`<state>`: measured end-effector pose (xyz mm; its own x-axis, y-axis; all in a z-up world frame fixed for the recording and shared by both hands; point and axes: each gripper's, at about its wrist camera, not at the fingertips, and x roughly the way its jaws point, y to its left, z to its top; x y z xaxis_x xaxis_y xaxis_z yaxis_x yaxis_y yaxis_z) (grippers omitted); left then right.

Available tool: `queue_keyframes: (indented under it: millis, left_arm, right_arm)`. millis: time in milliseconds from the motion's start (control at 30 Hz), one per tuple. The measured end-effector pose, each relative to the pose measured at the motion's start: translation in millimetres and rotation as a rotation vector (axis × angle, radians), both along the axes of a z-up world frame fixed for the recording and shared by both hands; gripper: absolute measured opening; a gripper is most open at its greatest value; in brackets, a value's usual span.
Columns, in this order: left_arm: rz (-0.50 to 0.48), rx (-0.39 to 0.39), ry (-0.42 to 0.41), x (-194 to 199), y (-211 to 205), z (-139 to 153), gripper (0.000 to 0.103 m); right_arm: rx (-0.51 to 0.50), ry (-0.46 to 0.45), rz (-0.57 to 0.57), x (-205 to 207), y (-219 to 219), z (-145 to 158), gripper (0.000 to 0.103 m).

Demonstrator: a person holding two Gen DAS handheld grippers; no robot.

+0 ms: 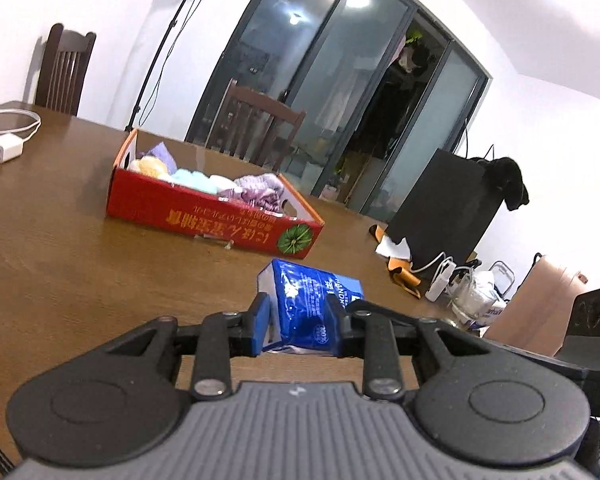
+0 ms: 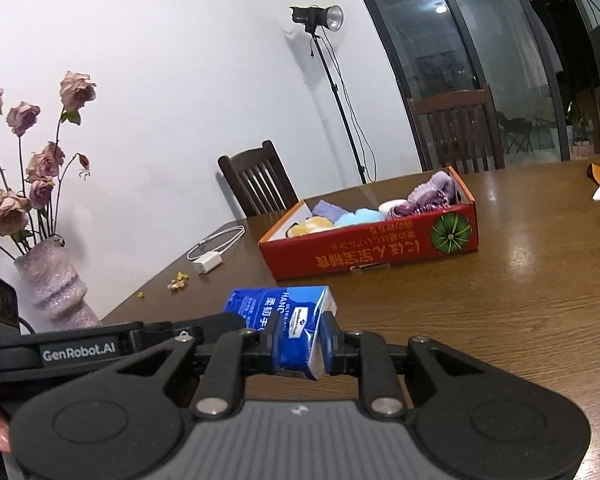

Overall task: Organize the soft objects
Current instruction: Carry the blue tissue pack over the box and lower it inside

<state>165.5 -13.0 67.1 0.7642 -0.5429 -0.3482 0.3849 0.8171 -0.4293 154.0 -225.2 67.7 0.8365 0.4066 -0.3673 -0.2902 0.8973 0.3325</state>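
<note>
A blue tissue pack [image 1: 310,308] is being gripped from both sides at the near edge of the brown bench [image 1: 60,264]. In the left wrist view, the left gripper [image 1: 298,322] is being held with its jaws partly closed against the pack's two sides, one blue pad [image 1: 260,326] being pressed to the pack's left face. In the right wrist view, the right gripper [image 2: 300,340] is being held with its jaws narrowed onto the near end of the pack [image 2: 288,324], whose wrapper is being dented between them. The pack is being kept just above or on the bench; which cannot be told.

Farther back, near the middle of the bench, a red box [image 1: 204,216] is being used to hold soft items: a yellow puff [image 2: 312,225], a light blue puff [image 2: 358,216] and a purple cloth [image 2: 432,194], the cloth lying at the right end. Left of the box, a white charger [image 2: 208,262] with its coiled cable is lying on the bench. At the far left, a vase [image 2: 54,284] of dried roses is standing.
</note>
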Motion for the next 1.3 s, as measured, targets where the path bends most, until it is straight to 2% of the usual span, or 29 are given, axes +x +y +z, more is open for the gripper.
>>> queue_keyframes:
  millis: [100, 233, 433, 567, 733, 800, 967, 1067, 1133, 1233, 1300]
  left_arm:
    - [-0.006, -0.009, -0.014, 13.4, 0.6, 9.1, 0.028]
    - [-0.010, -0.032, -0.042, 60.2, 3.5, 38.2, 0.028]
    - [0.004, -0.039, -0.059, 177.2, 11.1, 88.8, 0.028]
    - [0.026, -0.036, 0.025, 275.8, 10.5, 95.8, 0.028]
    - [0.047, 0.023, 0.114, 364.7, 2.5, 69.7, 0.028]
    - [0.059, 0.036, 0.182, 399.4, 0.3, 50.0, 0.028]
    - [0.084, 0.098, 0.313, 462.4, -3.3, 4.5, 0.028]
    - [0.082, 0.194, 0.398, 484.7, -7.6, -21.8, 0.028]
    - [0.077, 0.243, 0.390, 487.5, -8.5, -31.7, 0.028]
    - [0.069, 0.278, 0.386, 487.5, -13.0, -34.9, 0.026]
    - [0.069, 0.286, 0.389, 489.0, -13.7, -34.2, 0.026]
  right_arm:
    - [-0.008, -0.020, -0.004, 7.1, 0.1, 11.4, 0.019]
    - [-0.027, -0.056, 0.003, 49.3, 1.1, 40.2, 0.020]
    - [-0.043, -0.085, 0.038, 168.2, 5.5, 96.6, 0.020]
    - [-0.085, -0.049, 0.036, 264.5, 15.6, 112.5, 0.020]
    - [-0.109, 0.053, 0.021, 366.3, 23.5, 93.2, 0.020]
    - [-0.129, 0.099, 0.016, 403.5, 27.3, 76.8, 0.020]
    - [-0.110, 0.286, 0.016, 487.4, 26.7, 23.8, 0.020]
    - [-0.089, 0.423, 0.034, 518.6, 24.7, -8.2, 0.017]
    - [-0.099, 0.484, 0.057, 532.2, 28.2, -23.7, 0.016]
    - [-0.117, 0.499, 0.071, 533.6, 29.7, -44.0, 0.017]
    - [-0.106, 0.497, 0.070, 532.2, 28.0, -43.4, 0.017]
